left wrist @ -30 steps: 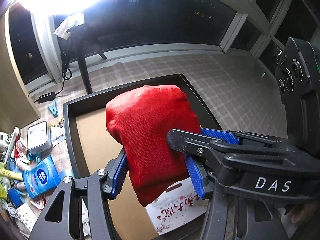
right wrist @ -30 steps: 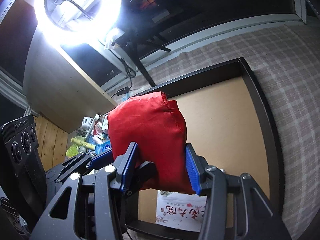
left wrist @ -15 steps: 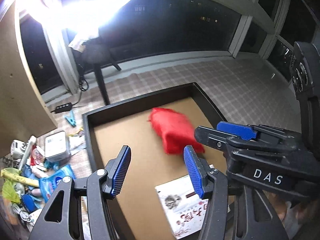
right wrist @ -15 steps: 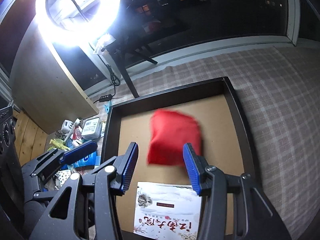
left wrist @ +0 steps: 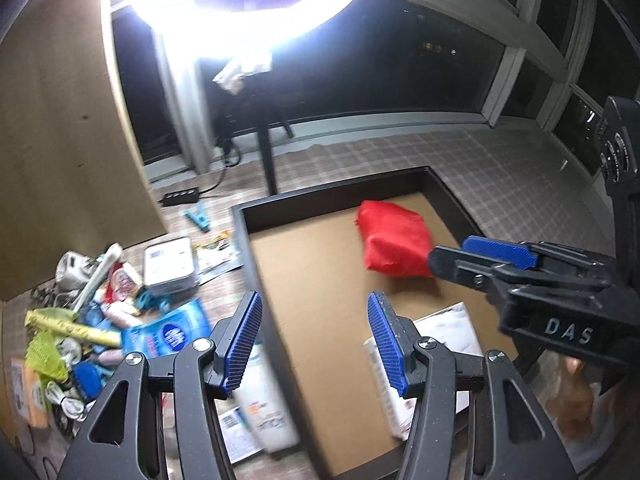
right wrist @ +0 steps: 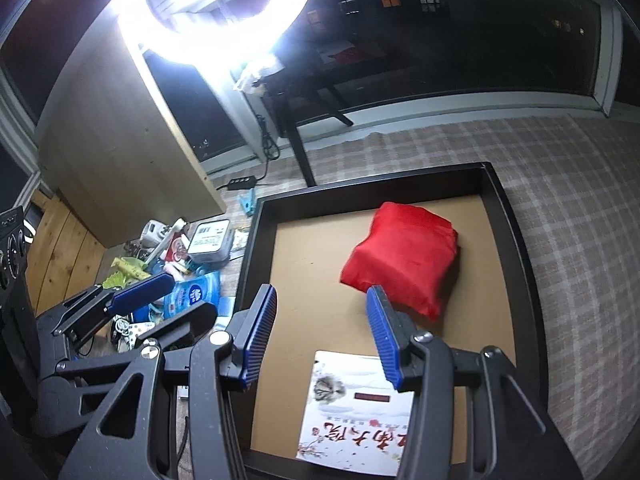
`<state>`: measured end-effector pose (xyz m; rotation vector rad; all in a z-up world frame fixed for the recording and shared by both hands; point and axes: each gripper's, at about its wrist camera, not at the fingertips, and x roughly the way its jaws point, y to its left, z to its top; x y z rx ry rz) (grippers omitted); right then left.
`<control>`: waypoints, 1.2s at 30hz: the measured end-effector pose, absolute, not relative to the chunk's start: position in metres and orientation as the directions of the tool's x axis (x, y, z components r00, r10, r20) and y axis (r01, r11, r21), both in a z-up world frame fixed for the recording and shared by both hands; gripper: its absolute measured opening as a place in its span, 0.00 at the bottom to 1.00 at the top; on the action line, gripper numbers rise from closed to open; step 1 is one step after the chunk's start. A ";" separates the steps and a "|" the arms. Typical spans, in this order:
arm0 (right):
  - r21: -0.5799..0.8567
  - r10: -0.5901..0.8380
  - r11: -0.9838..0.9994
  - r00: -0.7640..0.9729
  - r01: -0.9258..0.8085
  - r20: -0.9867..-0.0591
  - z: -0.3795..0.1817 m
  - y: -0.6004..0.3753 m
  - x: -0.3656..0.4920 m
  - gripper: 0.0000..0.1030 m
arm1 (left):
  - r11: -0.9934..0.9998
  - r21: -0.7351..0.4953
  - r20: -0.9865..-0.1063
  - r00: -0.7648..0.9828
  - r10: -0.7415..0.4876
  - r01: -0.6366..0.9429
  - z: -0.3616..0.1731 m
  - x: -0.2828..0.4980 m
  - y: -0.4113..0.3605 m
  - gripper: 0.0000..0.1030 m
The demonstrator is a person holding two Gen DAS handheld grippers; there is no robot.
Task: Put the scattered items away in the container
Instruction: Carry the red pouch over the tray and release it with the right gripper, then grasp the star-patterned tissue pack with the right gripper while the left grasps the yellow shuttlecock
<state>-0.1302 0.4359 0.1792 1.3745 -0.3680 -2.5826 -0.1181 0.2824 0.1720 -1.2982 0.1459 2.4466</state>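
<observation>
Two items in so far, the red pouch point(right wrist: 400, 258) at the far right of the black tray point(right wrist: 516, 240) and a printed packet point(right wrist: 356, 412) near; both tools, left tool point(left wrist: 316, 344) & right tool point(right wrist: 322, 338), gape wide w/ nothing held, while most clutter, e.g. blue wipes pack point(left wrist: 168, 330), waits left of it.

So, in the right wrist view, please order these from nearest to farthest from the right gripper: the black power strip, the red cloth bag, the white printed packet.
1. White printed packet, just below the right gripper, at the tray's near edge.
2. Red cloth bag, ahead and rightward, inside the tray.
3. Black power strip, far left on the floor, beyond the tray.
</observation>
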 end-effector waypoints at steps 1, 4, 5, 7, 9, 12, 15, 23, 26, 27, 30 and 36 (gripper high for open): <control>0.304 -0.286 -0.951 -0.549 0.062 -0.785 0.180 0.431 -0.129 0.45 | -0.932 -0.076 -0.818 -0.512 0.262 -0.355 0.171 -0.116 0.273 0.51; 0.293 -0.295 -0.952 -0.544 0.092 -0.786 0.181 0.416 -0.123 0.45 | -0.946 -0.070 -0.826 -0.513 0.233 -0.316 0.166 -0.109 0.245 0.51; 0.288 -0.298 -0.952 -0.542 0.105 -0.786 0.182 0.410 -0.121 0.45 | -0.952 -0.067 -0.830 -0.513 0.220 -0.300 0.164 -0.107 0.235 0.51; 0.279 -0.310 -0.950 -0.533 0.141 -0.787 0.181 0.396 -0.116 0.45 | -0.963 -0.068 -0.840 -0.507 0.195 -0.259 0.158 -0.102 0.211 0.50; 0.273 -0.323 -0.946 -0.523 0.174 -0.788 0.179 0.382 -0.113 0.45 | -0.974 -0.071 -0.850 -0.498 0.172 -0.216 0.151 -0.097 0.188 0.51; 0.273 -0.349 -0.936 -0.498 0.220 -0.794 0.173 0.360 -0.109 0.45 | -0.986 -0.071 -0.861 -0.490 0.136 -0.150 0.141 -0.086 0.152 0.50; 0.273 -0.373 -0.923 -0.461 0.270 -0.805 0.166 0.337 -0.106 0.45 | -0.994 -0.079 -0.875 -0.472 0.107 -0.080 0.129 -0.075 0.117 0.50; 0.282 -0.420 -0.879 -0.341 0.384 -0.841 0.136 0.277 -0.096 0.45 | -0.993 -0.110 -0.902 -0.425 0.081 0.043 0.099 -0.051 0.058 0.50; 0.277 -0.419 -0.870 -0.316 0.407 -0.852 0.127 0.259 -0.096 0.45 | -0.989 -0.130 -0.904 -0.418 0.091 0.066 0.093 -0.049 0.049 0.50; 0.274 -0.417 -0.869 -0.310 0.412 -0.855 0.124 0.254 -0.097 0.45 | -0.988 -0.140 -0.903 -0.418 0.098 0.070 0.092 -0.049 0.047 0.50; 0.259 -0.402 -0.872 -0.304 0.415 -0.864 0.118 0.245 -0.104 0.45 | -0.984 -0.159 -0.902 -0.418 0.111 0.080 0.088 -0.053 0.045 0.50; 0.284 -0.417 -0.863 -0.271 0.418 -0.867 0.111 0.232 -0.118 0.45 | -0.980 -0.179 -0.908 -0.398 0.129 0.090 0.077 -0.057 0.044 0.49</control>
